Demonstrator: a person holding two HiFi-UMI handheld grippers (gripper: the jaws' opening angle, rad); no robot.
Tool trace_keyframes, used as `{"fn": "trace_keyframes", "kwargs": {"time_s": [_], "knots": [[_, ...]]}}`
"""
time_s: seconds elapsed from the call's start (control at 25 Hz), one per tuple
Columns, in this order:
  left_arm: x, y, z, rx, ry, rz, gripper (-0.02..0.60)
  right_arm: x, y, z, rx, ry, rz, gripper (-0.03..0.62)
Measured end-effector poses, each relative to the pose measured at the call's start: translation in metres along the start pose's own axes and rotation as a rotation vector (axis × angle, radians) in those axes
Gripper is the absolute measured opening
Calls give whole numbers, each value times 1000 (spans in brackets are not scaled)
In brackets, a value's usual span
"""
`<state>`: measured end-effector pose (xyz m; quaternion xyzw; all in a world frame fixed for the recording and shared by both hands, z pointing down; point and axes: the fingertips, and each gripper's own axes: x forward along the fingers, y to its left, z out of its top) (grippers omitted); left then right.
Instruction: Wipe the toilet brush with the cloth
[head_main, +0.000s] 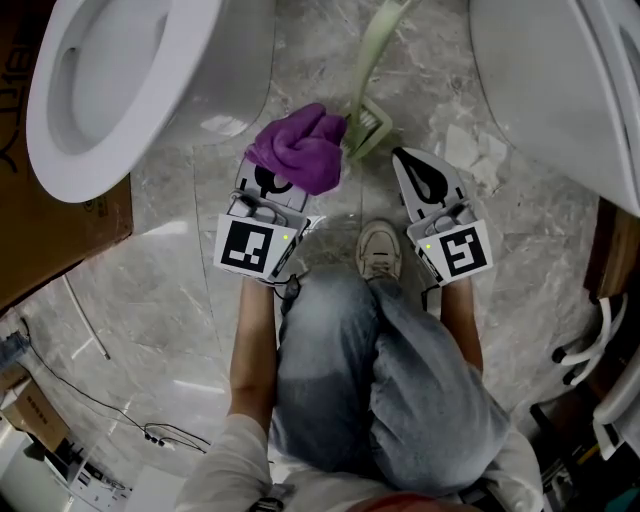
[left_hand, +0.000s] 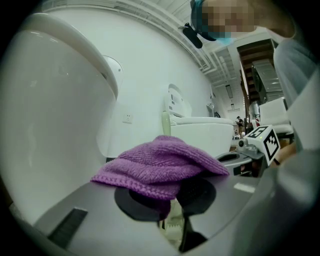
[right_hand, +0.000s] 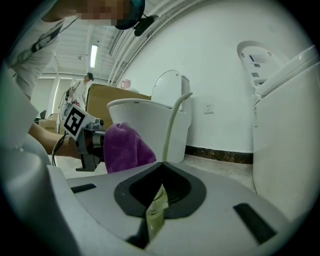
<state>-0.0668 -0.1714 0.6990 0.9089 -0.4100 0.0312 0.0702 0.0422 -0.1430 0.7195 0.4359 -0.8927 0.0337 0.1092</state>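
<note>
A person is crouching on a marble floor between two white toilets, holding a gripper in each hand.

The left gripper is clamping a bunched purple cloth, which is spilling over the top of its jaws. The right gripper is pinching the lower end of a pale green toilet brush between its closed jaws.

From the right gripper the brush's long axis is running straight ahead, away from the person. Its handle is rising toward the top of the head view. The cloth is sitting just left of the brush's lower end, its edge seeming to meet the brush there. The left gripper is therefore the one placed to wipe, and I judge the wipe would need to travel forward along the handle.

In the head view the cloth is covering the left jaw tips, and the handle's far end is running off the top edge. In the right gripper view it is hard to tell which part of the brush is being pinched. The left gripper view is showing only a sliver of pale bristles beneath the cloth.
</note>
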Motion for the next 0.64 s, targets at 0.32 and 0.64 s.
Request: {"fn": "trace_keyframes", "kwargs": {"time_s": [0.32, 0.64], "knots": [[-3, -1, 0, -5, 0, 0, 75, 0, 2, 4, -1, -5, 7, -5], [-3, -2, -2, -5, 9, 0, 75, 0, 0, 11, -3, -20, 8, -5]]}}
